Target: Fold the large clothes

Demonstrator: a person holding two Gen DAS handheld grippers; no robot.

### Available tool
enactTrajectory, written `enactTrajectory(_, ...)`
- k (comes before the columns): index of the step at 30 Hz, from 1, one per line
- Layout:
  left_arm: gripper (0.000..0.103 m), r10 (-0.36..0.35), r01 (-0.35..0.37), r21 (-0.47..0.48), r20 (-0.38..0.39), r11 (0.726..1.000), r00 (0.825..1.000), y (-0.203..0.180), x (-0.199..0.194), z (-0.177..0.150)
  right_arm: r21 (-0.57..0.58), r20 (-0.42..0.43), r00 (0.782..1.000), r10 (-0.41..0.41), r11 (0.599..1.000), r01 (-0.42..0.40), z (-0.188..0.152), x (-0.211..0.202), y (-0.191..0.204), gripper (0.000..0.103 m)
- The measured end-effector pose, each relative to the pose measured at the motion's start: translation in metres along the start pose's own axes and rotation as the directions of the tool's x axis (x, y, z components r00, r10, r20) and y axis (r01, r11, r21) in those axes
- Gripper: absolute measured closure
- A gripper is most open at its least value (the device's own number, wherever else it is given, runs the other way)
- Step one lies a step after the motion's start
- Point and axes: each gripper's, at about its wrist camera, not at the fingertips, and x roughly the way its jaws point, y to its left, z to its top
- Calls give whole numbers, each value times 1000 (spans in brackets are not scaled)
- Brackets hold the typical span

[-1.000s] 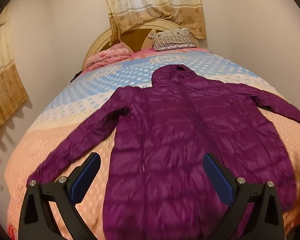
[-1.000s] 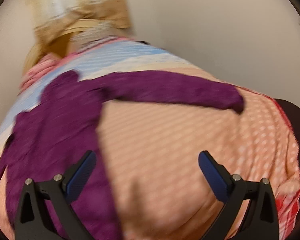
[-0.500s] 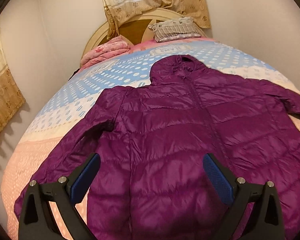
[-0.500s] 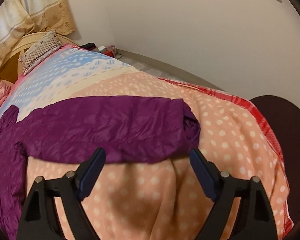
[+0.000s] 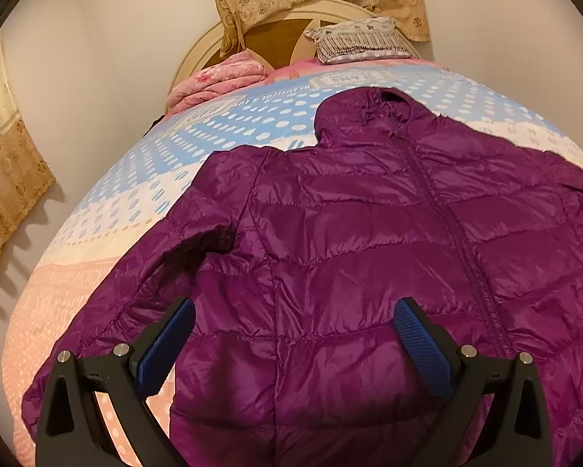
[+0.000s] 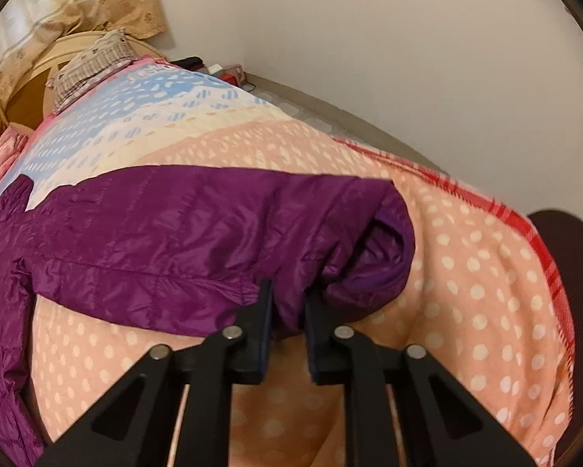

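A purple hooded puffer jacket (image 5: 369, 233) lies spread flat, front up, on the bed, hood toward the headboard. My left gripper (image 5: 291, 330) is open, hovering just above the jacket's left front panel, near the left sleeve (image 5: 136, 292). In the right wrist view the jacket's right sleeve (image 6: 213, 233) stretches across the bedspread. My right gripper (image 6: 287, 303) is shut on the sleeve's lower edge close to the cuff (image 6: 385, 249).
The bed (image 5: 97, 233) has a dotted blue, cream and peach cover. A folded pink blanket (image 5: 221, 81) and a striped pillow (image 5: 361, 39) sit by the headboard. Walls flank both sides. A dark chair (image 6: 564, 241) stands by the bed's right edge.
My right gripper moved onto the right sleeve and closed on it near the cuff. My left gripper moved forward and lower over the jacket, still open.
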Motion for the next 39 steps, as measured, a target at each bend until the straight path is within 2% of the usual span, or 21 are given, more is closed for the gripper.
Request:
enactTrajectory(8,1,-31,31,-33,15,999,999,13,-6,0,-126,75,994,86,989,-76,11,-36,65,91)
enactTrajectory(16,1,-40,40,-54,14,998,999,32,-4,-3,-292,129,974,188,946,-144,15,-67,158,92)
enactTrajectory(22,1,-37,37,-64,5,997,999,48,3,-8,-391,110,961,255,900,-194,1,-70,221,92)
enactTrajectory(32,1,-17,16,-92,-12,996,1000,73,18,-13,-468,44,938,343,837,-284,-28,-67,303,92)
enactTrajectory(39,1,4,-7,-105,-30,994,1000,93,25,-21,-535,-17,913,408,768,-353,-65,-63,360,93)
